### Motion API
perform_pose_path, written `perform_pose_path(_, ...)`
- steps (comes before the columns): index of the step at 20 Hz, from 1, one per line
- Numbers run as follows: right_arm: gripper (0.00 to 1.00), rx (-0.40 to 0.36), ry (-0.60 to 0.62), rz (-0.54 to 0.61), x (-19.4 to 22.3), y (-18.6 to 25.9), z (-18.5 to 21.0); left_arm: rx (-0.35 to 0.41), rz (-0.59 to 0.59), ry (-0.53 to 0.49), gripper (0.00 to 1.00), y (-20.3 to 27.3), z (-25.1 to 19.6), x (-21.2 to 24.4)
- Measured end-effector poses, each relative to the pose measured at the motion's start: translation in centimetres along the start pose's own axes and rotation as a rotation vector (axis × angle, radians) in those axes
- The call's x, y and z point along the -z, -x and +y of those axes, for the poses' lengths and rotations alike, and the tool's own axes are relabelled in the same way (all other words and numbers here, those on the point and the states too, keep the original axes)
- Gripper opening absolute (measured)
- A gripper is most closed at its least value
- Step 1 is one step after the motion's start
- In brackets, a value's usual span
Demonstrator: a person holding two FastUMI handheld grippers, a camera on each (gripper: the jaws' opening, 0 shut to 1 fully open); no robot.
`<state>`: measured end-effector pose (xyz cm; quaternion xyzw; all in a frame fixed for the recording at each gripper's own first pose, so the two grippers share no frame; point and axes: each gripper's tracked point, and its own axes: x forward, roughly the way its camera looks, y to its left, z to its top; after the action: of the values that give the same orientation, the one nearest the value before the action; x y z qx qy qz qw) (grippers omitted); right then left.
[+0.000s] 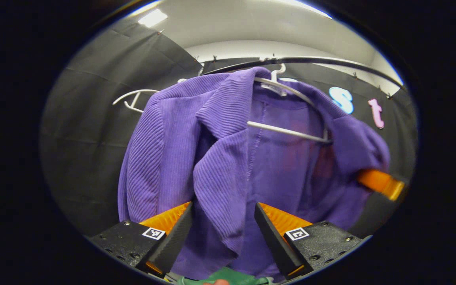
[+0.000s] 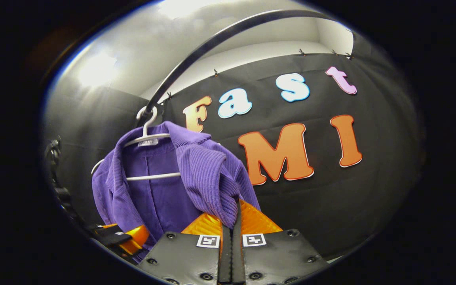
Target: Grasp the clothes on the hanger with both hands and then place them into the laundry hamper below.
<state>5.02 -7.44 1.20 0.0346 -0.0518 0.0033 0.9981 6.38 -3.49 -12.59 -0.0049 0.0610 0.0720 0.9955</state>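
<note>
Purple ribbed cloth dominates the left gripper view: a jacket (image 1: 228, 158) hangs on a white hanger (image 1: 287, 132) from a dark rail (image 1: 311, 61). The left gripper (image 1: 224, 225) has its fingers apart, one on each side of the jacket's front flap, with the cloth between them but not pressed. A second, bare white hanger (image 1: 133, 99) sits on the rail beyond the jacket. At the far side of the garment an orange finger of the right gripper (image 1: 378, 184) meets the sleeve edge. Something green (image 1: 228, 277) shows below the fingers, too little to tell whether it is the hamper.

In the right gripper view, the right gripper (image 2: 230, 225) has its fingers together, clamped on a fold of the jacket's (image 2: 196, 174) shoulder and collar edge. The hanger (image 2: 149, 138) keeps its hook over the rail (image 2: 212, 41). The left gripper (image 2: 127, 239) appears low at the garment's other side.

My reading: one grasp is made, the other is lined up but not closed. Lifting the jacket off the hanger and lowering it into the hamper both remain.
</note>
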Motion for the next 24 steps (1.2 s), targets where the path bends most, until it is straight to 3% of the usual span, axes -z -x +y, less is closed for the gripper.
perform_pose_path(1, 0.08, 0.000, 0.003, -0.023, -0.9, 0.3, -0.2, -0.064, -0.035, -0.034, 0.95, -1.5, 0.8, 0.0)
perform_pose_path(3, 0.07, -0.002, 0.014, -0.051, -2.4, 0.9, -0.5, -0.103, -0.059, -0.061, 0.91, -3.5, 1.1, 0.0)
perform_pose_path(8, 0.08, 0.032, 0.086, -0.120, -5.1, 0.9, -1.4, 0.033, -0.046, -0.101, 0.07, -1.1, 2.1, -2.5)
perform_pose_path(12, 0.08, 0.076, 0.155, -0.148, -6.2, 0.0, -1.7, 0.007, -0.124, -0.122, 0.10, 3.0, 6.4, -9.6)
perform_pose_path(13, 0.08, 0.081, 0.164, -0.158, -6.5, -0.5, -1.7, 0.001, -0.148, -0.133, 0.06, 3.6, 7.0, -11.5)
perform_pose_path(15, 0.08, 0.094, 0.166, -0.166, -6.9, -1.3, -1.7, 0.003, -0.182, -0.153, 0.10, 3.5, 8.2, -15.6)
perform_pose_path(18, 0.08, 0.135, 0.146, -0.185, -6.9, -2.6, -2.6, -0.028, -0.171, -0.254, 0.03, 2.1, 9.7, -19.7)
perform_pose_path(21, 0.08, 0.166, 0.105, -0.172, -6.0, -3.9, -3.6, -0.016, -0.208, -0.142, 0.04, 0.3, 10.0, -23.2)
perform_pose_path(23, 0.07, 0.165, 0.056, -0.180, -6.0, -4.8, -4.0, -0.043, -0.239, -0.124, 0.03, -1.7, 11.9, -25.2)
perform_pose_path(24, 0.08, 0.164, 0.032, -0.185, -6.1, -5.3, -4.1, -0.049, -0.253, -0.132, 0.09, -2.9, 12.4, -26.0)
